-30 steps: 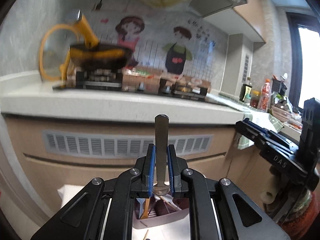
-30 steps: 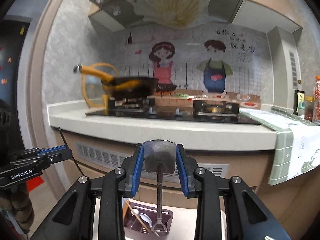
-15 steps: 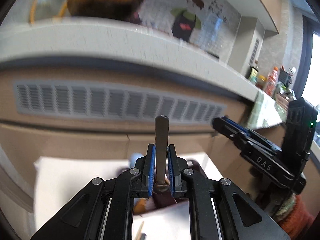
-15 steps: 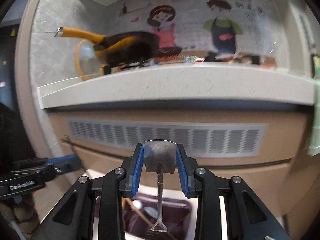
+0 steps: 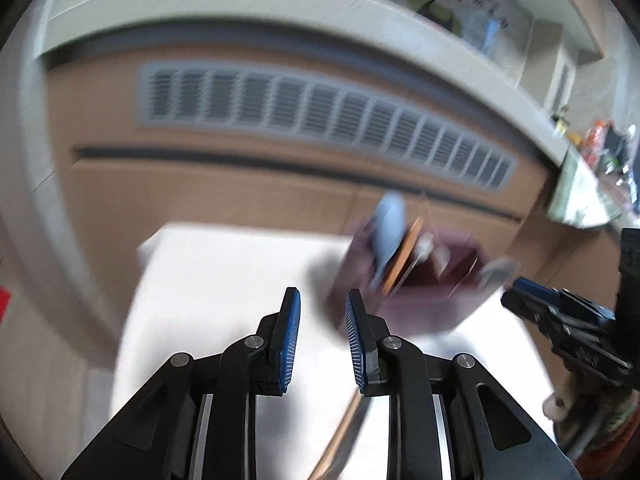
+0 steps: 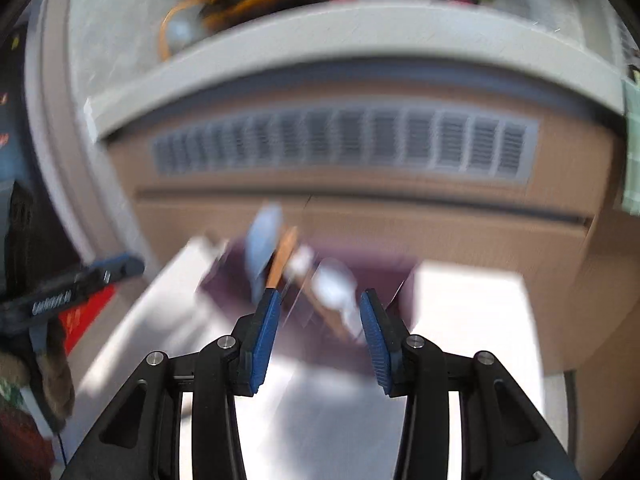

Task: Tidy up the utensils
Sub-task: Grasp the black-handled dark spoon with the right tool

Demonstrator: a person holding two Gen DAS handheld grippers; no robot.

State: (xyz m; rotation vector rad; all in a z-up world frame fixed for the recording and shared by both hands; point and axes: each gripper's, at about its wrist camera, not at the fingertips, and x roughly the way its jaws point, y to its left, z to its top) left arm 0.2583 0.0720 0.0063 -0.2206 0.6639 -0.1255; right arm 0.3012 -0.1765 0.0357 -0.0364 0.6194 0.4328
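The utensil holder, a dark purple box, stands on the white surface with its contents poking out of the top, all badly smeared by motion blur. In the right wrist view a pale blue utensil head and an orange-brown handle lean toward the left end of the box, and a blurred silvery shape sits nearer the middle, probably a metal utensil lying in a compartment, though the blur hides which one. The left wrist view shows the same holder off to the right of centre, with the blue head and orange handle standing up from it

The right gripper hovers just in front of the holder with its jaws spread wide and nothing between the blue pads. The left gripper hangs above the bare surface just left of the holder, its jaws parted a little less and likewise empty. A thin brownish stick lies on the surface beneath the left gripper, partly hidden by it; it looks like a loose chopstick not yet put away

Standing the utensils upright in one box keeps the handles reachable. My judgement is that the stick is the next piece to collect, and being slim and flat on the surface it will need a careful pinch. Behind everything runs the cabinet front with its vent grille
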